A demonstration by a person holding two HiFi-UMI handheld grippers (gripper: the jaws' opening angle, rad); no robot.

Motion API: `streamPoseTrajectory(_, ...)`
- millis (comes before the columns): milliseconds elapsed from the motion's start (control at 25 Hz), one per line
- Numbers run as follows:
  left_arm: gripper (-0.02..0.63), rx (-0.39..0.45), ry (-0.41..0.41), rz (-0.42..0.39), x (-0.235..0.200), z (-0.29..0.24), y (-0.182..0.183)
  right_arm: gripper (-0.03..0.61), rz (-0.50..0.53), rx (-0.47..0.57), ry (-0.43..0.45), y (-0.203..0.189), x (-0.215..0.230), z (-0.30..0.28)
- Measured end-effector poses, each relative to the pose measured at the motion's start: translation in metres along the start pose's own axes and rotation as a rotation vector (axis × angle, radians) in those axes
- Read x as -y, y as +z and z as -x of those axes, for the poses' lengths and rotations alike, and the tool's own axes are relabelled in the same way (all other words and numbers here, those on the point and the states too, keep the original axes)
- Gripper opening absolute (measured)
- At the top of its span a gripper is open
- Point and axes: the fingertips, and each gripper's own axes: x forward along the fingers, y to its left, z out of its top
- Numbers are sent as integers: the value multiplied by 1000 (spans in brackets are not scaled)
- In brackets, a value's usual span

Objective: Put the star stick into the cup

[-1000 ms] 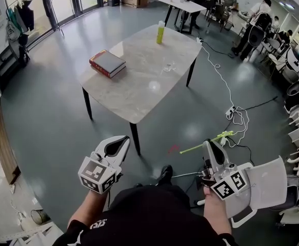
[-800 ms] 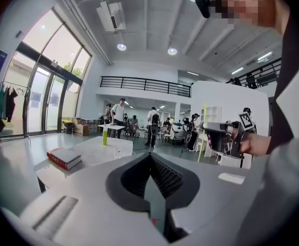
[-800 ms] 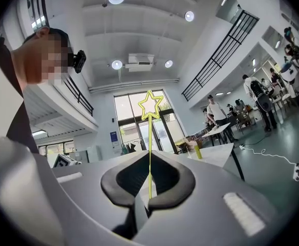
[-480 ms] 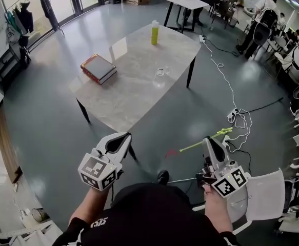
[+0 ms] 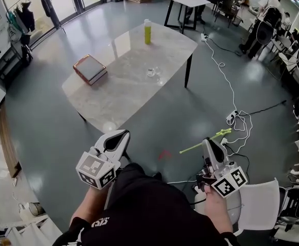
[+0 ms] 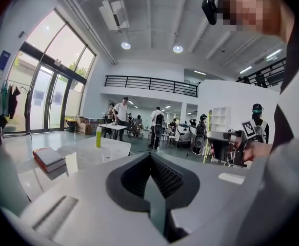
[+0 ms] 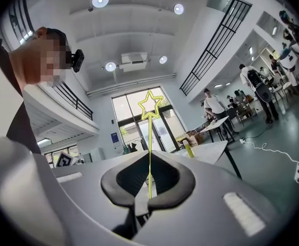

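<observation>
The yellow-green star stick (image 5: 195,147) juts left and right from my right gripper (image 5: 208,144), which is shut on it above the grey floor. In the right gripper view its star (image 7: 150,104) stands high over the closed right gripper (image 7: 148,199). My left gripper (image 5: 123,135) is shut and holds nothing; in its own view the left gripper (image 6: 155,195) has its jaws together. A small clear cup (image 5: 151,72) stands on the marble table (image 5: 123,94) well ahead of both grippers.
On the table lie a red-edged book (image 5: 90,68) and a yellow-green bottle (image 5: 147,32). A white cable with a power strip (image 5: 234,118) trails over the floor at right. A white chair (image 5: 259,209) stands by my right hand. People sit at tables far back.
The person has walked on: the floor, the table and the chair have slid through the view and the table now sits further left. Both grippers keep their pose, and the stick is still held.
</observation>
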Motion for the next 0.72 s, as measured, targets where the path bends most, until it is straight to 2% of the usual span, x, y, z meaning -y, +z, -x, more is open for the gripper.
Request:
streamPoseTrajectory(160, 3, -25, 12, 13, -1, -17, -9, 20, -9, -15, 13, -3, 14, -5)
streamPoseTrajectory(400, 3, -23, 23, 9, -9, -50, -3, 20, -24, -32, 18, 5, 44, -29)
streamPoseTrajectory(720, 3, -20, 38, 25, -51, -107, 8, 20, -14, -53, 48, 18, 82, -95)
